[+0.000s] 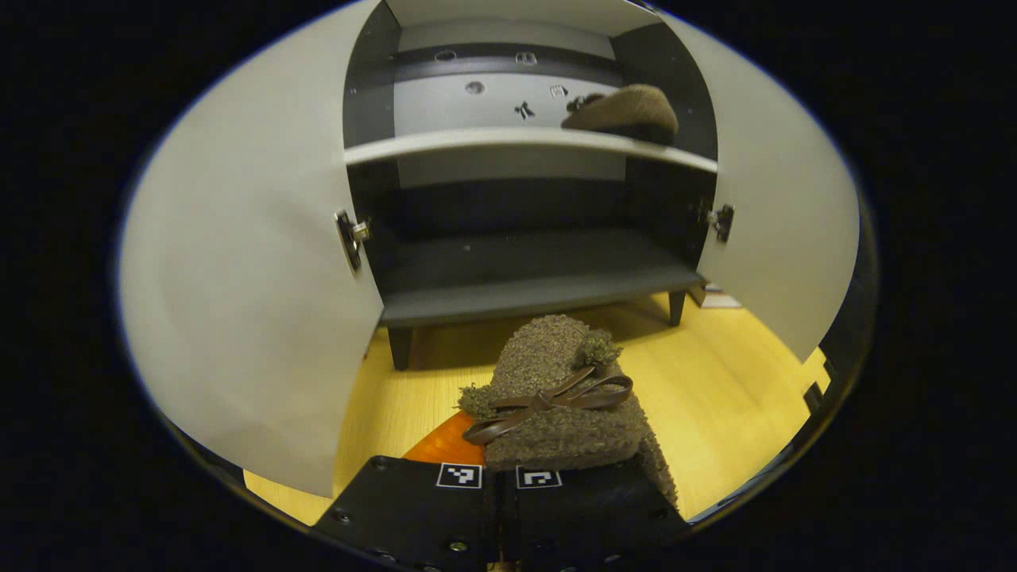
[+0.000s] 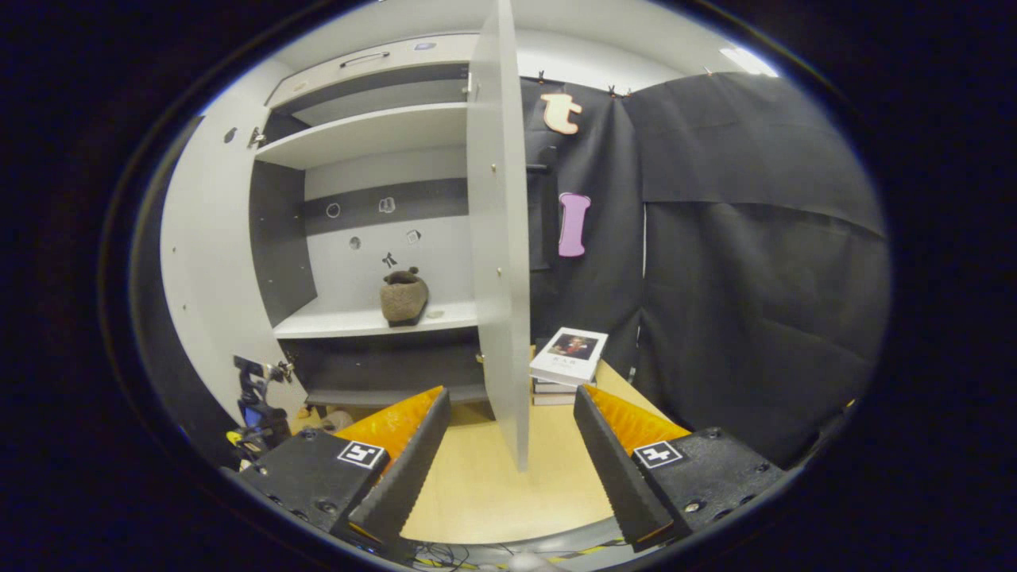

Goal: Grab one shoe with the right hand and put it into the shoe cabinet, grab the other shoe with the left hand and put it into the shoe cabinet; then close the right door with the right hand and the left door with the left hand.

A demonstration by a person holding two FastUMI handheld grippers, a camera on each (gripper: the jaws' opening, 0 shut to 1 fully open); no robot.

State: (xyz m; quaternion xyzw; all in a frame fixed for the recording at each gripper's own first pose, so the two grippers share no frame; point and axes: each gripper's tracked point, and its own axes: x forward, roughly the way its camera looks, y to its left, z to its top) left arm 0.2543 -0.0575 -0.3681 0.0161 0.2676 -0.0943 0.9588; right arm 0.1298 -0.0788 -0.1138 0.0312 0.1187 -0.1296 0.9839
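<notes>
In the left gripper view, the shoe cabinet [image 1: 548, 278] stands open on the pale wooden floor [image 1: 715, 381], its left door [image 1: 246, 278] swung wide at the left and its right door [image 1: 779, 230] at the right. A brown fuzzy shoe [image 1: 628, 111] lies at the right end of the upper white shelf [image 1: 477, 143]; the dark lower shelf [image 1: 524, 294] sits beneath it. Near the camera, the left hand-held gripper [image 1: 499, 477] has its fingers drawn narrow on the heel end of the second shoe [image 1: 556, 397], a brown fuzzy slipper with a ribbon bow, held in front of the lower shelf, toe toward the cabinet.

In the right gripper view, the right hand-held gripper [image 2: 508, 453] is spread wide with nothing between its fingers. Far to its left the shelved shoe [image 2: 404, 295] rests on the white shelf [image 2: 334, 324]. The right door [image 2: 500, 238] stands edge-on, straight ahead between the fingers. Just right of it, a stack of books [image 2: 568, 357] sits on the floor against the black cloth wall [image 2: 755, 278].
</notes>
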